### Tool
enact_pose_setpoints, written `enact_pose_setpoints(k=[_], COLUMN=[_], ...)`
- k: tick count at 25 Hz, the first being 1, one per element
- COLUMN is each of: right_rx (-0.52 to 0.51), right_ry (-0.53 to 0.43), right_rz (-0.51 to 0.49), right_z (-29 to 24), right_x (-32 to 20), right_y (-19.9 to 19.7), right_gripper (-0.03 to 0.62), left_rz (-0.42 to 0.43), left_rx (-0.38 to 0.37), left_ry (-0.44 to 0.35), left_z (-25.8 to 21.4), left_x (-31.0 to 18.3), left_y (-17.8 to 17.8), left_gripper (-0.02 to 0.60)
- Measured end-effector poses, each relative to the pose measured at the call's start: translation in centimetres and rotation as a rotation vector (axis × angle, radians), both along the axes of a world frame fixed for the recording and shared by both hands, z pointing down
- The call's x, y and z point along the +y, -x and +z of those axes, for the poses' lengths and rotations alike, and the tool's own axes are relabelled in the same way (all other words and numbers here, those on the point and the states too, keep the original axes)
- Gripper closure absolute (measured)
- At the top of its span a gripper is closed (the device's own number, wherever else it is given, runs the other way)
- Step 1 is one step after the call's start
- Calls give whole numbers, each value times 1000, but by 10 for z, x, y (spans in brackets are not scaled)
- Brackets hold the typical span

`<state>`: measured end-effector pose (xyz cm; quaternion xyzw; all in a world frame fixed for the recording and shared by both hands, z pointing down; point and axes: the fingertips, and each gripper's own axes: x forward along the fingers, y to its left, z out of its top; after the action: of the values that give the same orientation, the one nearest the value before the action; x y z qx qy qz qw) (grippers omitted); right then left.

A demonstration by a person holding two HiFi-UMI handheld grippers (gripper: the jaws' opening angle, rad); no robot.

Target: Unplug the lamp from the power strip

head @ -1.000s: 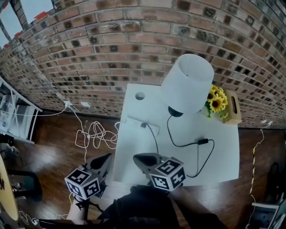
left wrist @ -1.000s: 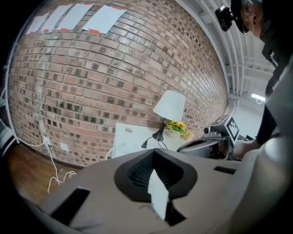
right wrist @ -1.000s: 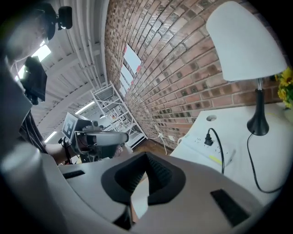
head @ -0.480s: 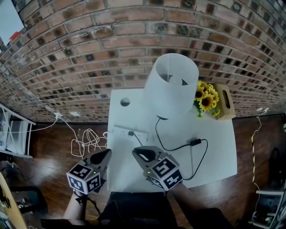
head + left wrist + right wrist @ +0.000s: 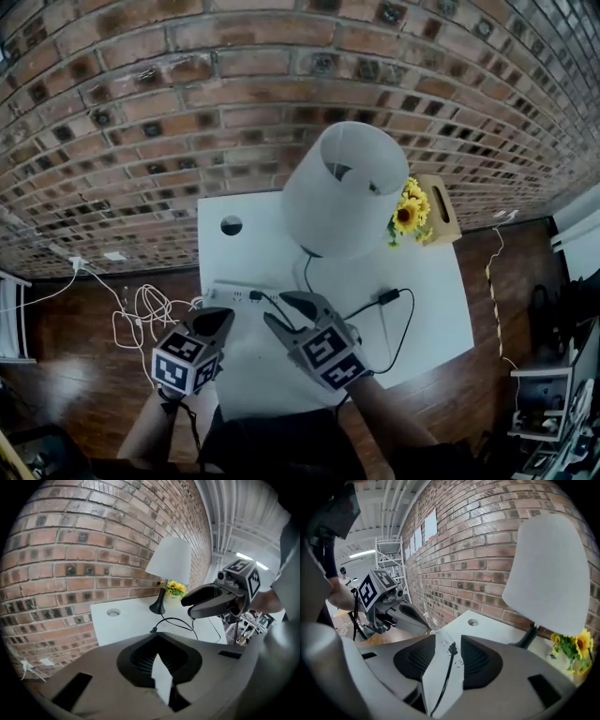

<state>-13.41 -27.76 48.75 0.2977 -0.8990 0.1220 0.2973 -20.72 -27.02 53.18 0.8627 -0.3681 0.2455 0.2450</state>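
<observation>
Right tongs (image 5: 284, 314), just opening wide and empty, are facing the plug (image 5: 255, 296) in the strip (image 5: 228, 292) on the table (image 5: 431, 300); left tongs (image 5: 221, 319) closed, empty. We are risking dragging the unpinned strip.

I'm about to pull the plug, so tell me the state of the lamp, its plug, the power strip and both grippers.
lamp: upright on the table, whether lit unclear.
plug: seated in the power strip.
power strip: lying flat at the table's edge, one plug in it.
left gripper: shut, empty.
right gripper: open, jaws have just been opening, nothing gripped, the plug showing ahead between them.
</observation>
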Motion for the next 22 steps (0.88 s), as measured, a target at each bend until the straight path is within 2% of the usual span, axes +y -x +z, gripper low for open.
enact_pose_setpoints(k=[5,9,18,22], right_rx=[101,220,351,400], right_ry=[10,27,29,31], right_rz=[-30,-98,-273,-345], right_z=[23,52,96,112], right_x=[-14,-25,-32,-28], right_y=[10,16,39,44], right_gripper=[400,395,395,439], left_rz=[70,70,122,92], left_rx=[-23,-14,-98,-103], left_ry=[39,88,133,163], left_z=[22,41,65,79], left_x=[-13,-22,-25,-24], left_y=[-2,-8,-14,-14], left_gripper=[565,565,565,563])
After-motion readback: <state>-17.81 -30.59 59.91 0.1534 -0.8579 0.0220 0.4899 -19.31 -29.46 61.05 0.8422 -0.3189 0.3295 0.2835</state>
